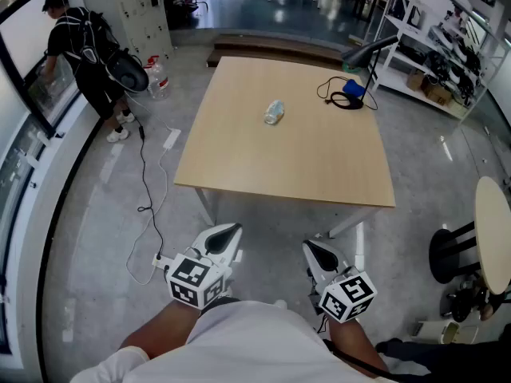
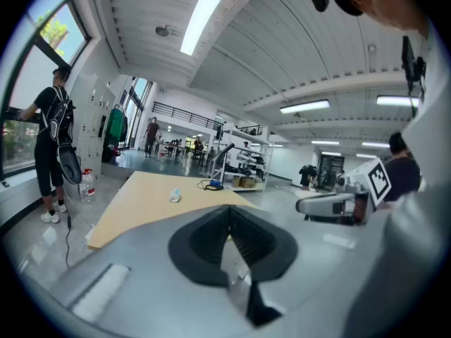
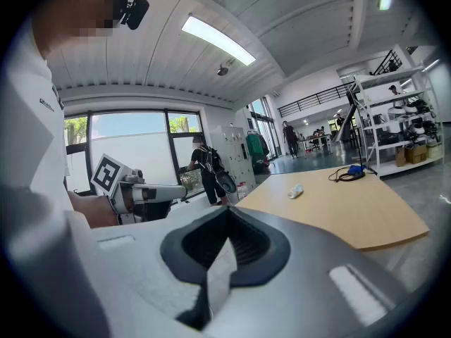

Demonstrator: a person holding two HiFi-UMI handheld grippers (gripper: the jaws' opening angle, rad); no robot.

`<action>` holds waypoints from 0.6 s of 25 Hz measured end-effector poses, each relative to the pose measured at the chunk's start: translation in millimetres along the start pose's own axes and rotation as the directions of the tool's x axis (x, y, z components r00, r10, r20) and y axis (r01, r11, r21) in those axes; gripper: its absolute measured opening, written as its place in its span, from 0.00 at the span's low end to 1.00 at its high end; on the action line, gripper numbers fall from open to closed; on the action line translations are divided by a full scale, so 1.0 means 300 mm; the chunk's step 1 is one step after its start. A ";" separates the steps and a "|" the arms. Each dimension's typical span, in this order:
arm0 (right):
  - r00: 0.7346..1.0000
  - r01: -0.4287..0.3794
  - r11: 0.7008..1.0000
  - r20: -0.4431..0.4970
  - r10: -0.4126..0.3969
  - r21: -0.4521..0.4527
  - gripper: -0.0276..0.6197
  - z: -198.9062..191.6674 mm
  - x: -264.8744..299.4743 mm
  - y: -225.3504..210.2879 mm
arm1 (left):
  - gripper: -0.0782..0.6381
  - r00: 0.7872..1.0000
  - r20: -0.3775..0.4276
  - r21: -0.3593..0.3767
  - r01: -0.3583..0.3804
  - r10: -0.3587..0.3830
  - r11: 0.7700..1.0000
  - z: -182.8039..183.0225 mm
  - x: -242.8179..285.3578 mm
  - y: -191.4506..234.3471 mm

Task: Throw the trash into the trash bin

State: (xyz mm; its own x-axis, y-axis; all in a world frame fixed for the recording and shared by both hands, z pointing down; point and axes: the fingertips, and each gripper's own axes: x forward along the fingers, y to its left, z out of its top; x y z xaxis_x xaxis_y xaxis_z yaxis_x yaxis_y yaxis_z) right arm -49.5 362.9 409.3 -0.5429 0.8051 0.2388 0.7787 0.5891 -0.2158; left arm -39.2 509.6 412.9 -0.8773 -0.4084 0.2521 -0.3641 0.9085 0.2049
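A crumpled clear plastic bottle [image 1: 274,112] lies on the far half of the light wooden table [image 1: 303,166]; it also shows small in the left gripper view [image 2: 175,196] and the right gripper view [image 3: 296,191]. My left gripper [image 1: 229,234] and right gripper [image 1: 314,250] hang side by side close to my body, short of the table's near edge and well away from the bottle. Both point toward the table. The left gripper's [image 2: 229,220] jaws meet with nothing between them, and so do the right gripper's [image 3: 227,224]. No trash bin shows in any view.
A blue and black cable coil [image 1: 349,96] lies at the table's far right corner. A person [image 1: 88,46] stands at the window on the left. A power strip and cable [image 1: 148,198] trail on the floor. Shelves [image 1: 447,46], a round table [image 1: 495,230] and a black stool [image 1: 455,254] stand right.
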 end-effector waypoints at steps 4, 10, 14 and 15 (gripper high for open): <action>1.000 -0.004 1.000 -0.001 0.004 0.010 0.05 -0.006 0.010 0.003 | 0.12 1.000 -0.012 -0.007 0.005 -0.005 1.000 -0.016 0.006 0.010; 1.000 -0.002 1.000 0.000 0.002 0.015 0.05 -0.010 0.011 0.002 | 0.12 1.000 -0.015 -0.008 0.010 -0.010 1.000 -0.021 0.006 0.010; 0.999 -0.018 0.999 0.037 0.017 0.033 0.05 0.017 0.011 0.010 | 0.12 1.000 -0.016 -0.003 0.014 -0.014 1.000 -0.010 0.010 0.011; 0.999 -0.017 0.999 0.036 0.016 0.028 0.05 0.017 0.013 0.012 | 0.12 1.000 -0.018 -0.003 0.015 -0.016 1.000 -0.010 0.010 0.012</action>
State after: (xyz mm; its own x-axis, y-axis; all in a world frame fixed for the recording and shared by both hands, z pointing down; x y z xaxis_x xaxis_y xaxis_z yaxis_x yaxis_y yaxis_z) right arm -50.5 368.6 404.6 -0.5413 0.8163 0.2015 0.7786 0.5771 -0.2462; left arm -42.3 511.5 417.4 -0.8657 -0.4240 0.2659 -0.3768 0.9019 0.2114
